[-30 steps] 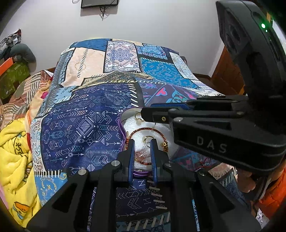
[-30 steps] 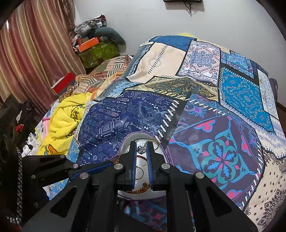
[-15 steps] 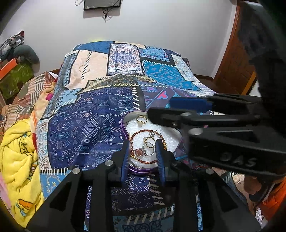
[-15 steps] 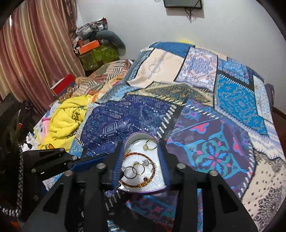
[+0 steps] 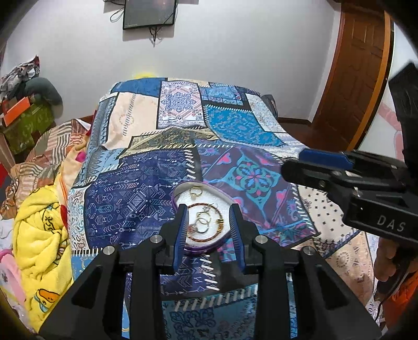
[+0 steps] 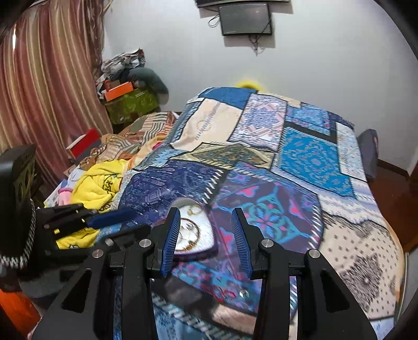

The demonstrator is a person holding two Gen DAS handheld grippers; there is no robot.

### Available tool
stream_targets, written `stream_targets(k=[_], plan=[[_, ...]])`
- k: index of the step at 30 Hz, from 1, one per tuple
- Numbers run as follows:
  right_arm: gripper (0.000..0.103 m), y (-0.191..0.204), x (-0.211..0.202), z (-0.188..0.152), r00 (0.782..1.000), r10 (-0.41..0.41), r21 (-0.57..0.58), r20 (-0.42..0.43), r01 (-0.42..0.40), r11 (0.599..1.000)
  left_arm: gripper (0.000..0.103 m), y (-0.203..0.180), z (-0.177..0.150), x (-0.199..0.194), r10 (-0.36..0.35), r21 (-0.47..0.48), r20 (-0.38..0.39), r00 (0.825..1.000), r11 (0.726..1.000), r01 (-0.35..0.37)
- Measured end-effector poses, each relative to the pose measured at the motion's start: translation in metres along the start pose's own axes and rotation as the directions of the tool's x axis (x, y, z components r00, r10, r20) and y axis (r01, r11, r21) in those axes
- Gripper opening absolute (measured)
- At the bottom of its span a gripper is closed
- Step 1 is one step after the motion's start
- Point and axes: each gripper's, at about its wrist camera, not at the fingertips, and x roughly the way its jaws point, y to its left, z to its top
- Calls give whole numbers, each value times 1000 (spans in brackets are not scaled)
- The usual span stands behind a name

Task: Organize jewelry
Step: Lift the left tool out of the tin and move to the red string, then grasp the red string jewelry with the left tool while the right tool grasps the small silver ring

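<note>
Near the foot edge of the bed (image 5: 146,180), on the patchwork bedspread (image 6: 313,157), sits a heart-shaped purple jewelry box (image 5: 202,206) with a white lining. Inside it lie a reddish beaded bracelet (image 5: 219,225) in a loop, several silver rings (image 5: 202,222) within that loop, and a gold ring (image 5: 195,192) toward the box's far end. The left gripper (image 5: 209,230) hangs above the box with its jaws spread wide, one blue-padded finger on each side of the box in its own view, grasping nothing. The right gripper (image 6: 206,238) is also released, its jaws well apart and empty; in its view the box (image 6: 193,235) shows partly behind its left finger, blurred. In the left wrist view the right gripper (image 5: 324,162) juts in from the right, above the bedspread and apart from the box. A yellow blanket (image 5: 41,230) is bunched along the bed's left edge, and a dark screen (image 6: 245,19) hangs on the far wall.
</note>
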Motion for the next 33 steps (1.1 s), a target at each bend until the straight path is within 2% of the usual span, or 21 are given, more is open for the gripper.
stream_targets(k=[8,17,24,26,33], plan=[[37,-38,-26,-29,998,-65,84,-26,67,994,33,-31,-5,4,-40,32,-38,999,999,41],[37,-71,-32,-63,991,-97,147,-96,111,983,33,-61,-33,47,-74,58,-169,983,995,84],[37,-75,-8,-86,979,-69,140,-194,98,985,32,-68,-48,80,-45,105,-231,972,992,71],[37,-74,1,-92,974,-57,128,-219,86,988,33,-69,-51,87,-56,114,-250,967,990,87],[37,-71,26,-101,961,-13,114,-276,46,992,32,-73,-54,101,-61,159,-240,969,982,101]])
